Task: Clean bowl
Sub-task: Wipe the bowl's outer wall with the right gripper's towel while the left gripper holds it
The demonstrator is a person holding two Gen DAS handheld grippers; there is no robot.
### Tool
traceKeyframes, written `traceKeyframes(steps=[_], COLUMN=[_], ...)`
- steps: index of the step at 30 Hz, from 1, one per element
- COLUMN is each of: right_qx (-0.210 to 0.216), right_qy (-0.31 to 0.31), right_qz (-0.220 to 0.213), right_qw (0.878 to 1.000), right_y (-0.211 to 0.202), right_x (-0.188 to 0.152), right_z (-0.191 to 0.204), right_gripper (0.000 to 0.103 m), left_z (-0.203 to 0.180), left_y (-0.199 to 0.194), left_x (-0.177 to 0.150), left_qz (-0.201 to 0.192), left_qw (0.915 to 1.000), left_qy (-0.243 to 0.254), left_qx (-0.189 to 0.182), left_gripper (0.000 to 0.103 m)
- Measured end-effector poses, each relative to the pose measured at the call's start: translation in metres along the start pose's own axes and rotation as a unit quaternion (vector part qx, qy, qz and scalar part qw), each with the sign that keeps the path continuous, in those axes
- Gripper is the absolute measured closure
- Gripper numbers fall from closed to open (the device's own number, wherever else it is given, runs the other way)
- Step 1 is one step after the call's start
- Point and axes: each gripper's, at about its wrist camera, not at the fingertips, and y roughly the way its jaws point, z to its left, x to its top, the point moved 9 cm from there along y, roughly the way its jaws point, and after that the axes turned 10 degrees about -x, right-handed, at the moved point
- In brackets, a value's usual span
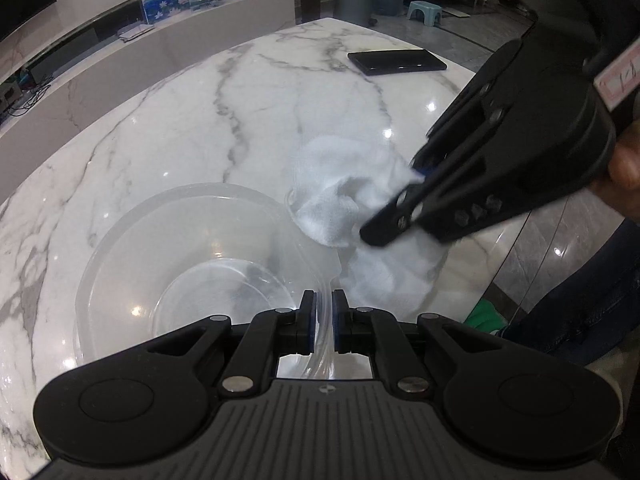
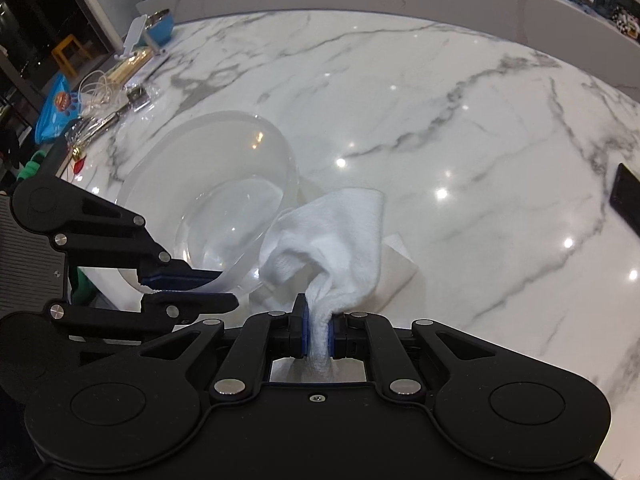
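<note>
A clear plastic bowl point(image 1: 188, 256) point(image 2: 216, 184) stands tilted on the white marble table point(image 1: 200, 120) point(image 2: 440, 120). My left gripper point(image 1: 324, 304) point(image 2: 224, 290) is shut on the bowl's near rim, which runs between its blue pads. A bunched white cloth point(image 1: 352, 200) point(image 2: 332, 232) is pinched in my right gripper point(image 2: 317, 320) point(image 1: 400, 200), which is shut on it. The cloth hangs just right of the bowl, touching its outer rim. A folded white cloth or paper point(image 2: 396, 268) lies flat on the table under it.
A black phone point(image 1: 396, 62) point(image 2: 628, 196) lies at the table's far right. Clutter sits at the far left end: a blue bowl point(image 2: 160, 26), a blue packet point(image 2: 54, 110), cables and utensils. The table's edge point(image 1: 492, 240) is close on the right, with floor below.
</note>
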Motion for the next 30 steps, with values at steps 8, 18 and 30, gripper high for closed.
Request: traceKeyframes(steps=[8,18,30], right_qx=[0.002,0.010,0.006], right_qy=[0.000,0.008,-0.021], right_qz=[-0.001,-0.006,0.002], right_qw=[1.000,1.000,1.000], right_y=[0.009,0.014,0.004], right_x=[0.009,0.021,0.009], right_z=[0.005,0.008,0.011], right_gripper=[0.096,0.095,0.095], left_z=[0.002,0.001,0.004], left_y=[-0.003,-0.003,0.002], left_x=[-0.004,-0.004,0.004], left_qz=[0.000,0.001,-0.004], left_qw=[0.9998,0.9996,0.9999], left_qy=[-0.003,0.000,-0.006], left_qx=[-0.020,-0.027,-0.012], left_gripper=[0.096,0.096,0.096])
